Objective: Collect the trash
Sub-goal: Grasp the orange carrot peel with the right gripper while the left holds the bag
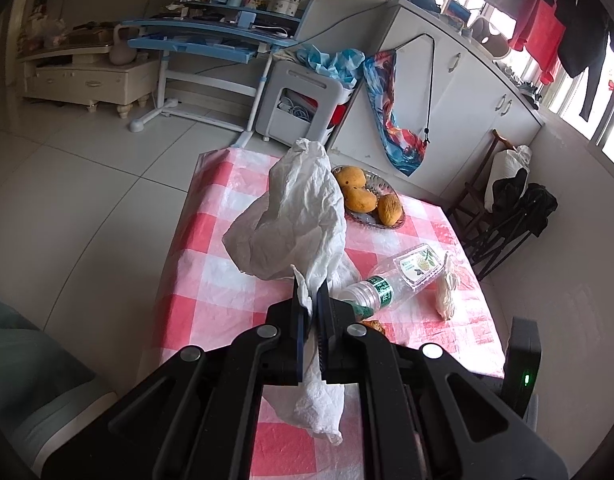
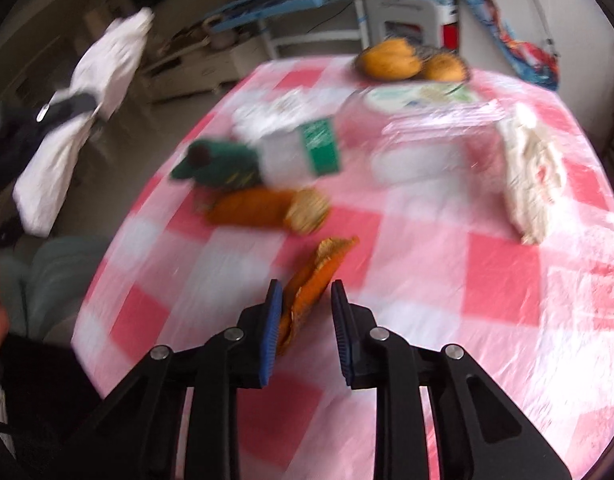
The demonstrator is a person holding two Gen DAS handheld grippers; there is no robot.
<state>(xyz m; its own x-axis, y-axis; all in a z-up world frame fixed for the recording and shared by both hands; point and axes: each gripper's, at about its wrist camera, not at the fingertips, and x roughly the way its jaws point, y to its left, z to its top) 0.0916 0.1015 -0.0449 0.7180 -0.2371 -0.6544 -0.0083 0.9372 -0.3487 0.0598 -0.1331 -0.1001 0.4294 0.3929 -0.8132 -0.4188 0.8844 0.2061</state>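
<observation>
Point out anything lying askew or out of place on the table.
The bottle lies on its side on the table. Fruit peels lie loose by its cap, and a crumpled tissue beside it.

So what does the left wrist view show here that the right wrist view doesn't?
Only the left wrist view: the left gripper up close, shut on a crumpled white plastic bag, and the cabinets on the right.

Only the right wrist view: the right gripper open around an orange peel on the table, plus another peel piece by the bottle cap.

Both: the checkered tablecloth, the lying plastic bottle, the plate of mangoes, a crumpled tissue and the blue desk.
</observation>
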